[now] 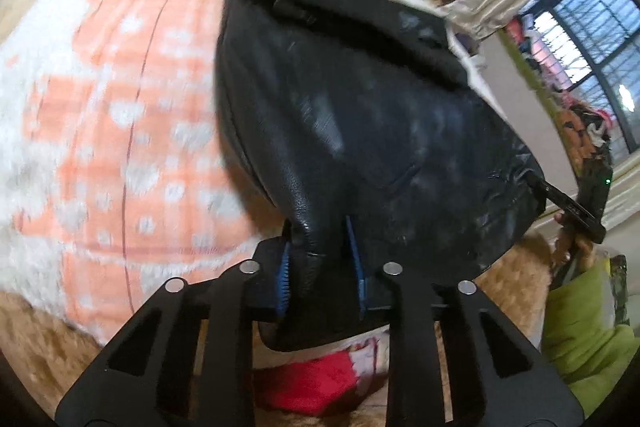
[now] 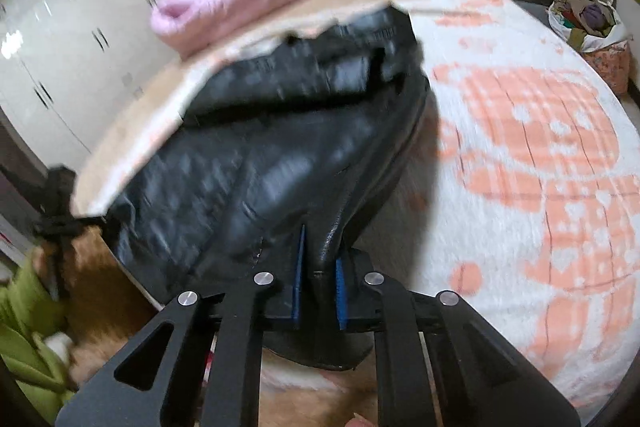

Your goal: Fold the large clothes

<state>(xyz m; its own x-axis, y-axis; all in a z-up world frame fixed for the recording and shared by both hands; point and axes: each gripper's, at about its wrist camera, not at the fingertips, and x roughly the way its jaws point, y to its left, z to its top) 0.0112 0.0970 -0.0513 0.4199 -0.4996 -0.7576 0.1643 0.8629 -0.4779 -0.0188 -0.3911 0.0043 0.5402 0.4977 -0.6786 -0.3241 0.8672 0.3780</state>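
The left gripper (image 1: 322, 263) is pinching a fold of the black leather jacket (image 1: 360, 115) at the near edge of the bed (image 1: 100, 107), its blue pads pressing on the hem. The right gripper (image 2: 320, 281) is pinching the same near hem further along, pads closed on the leather. From both grippers the jacket is stretching away across the bed towards the far edge, long axis pointing away from the fingers. Both hands seem equally near, so the fold is probably going forward, hem towards the far end.
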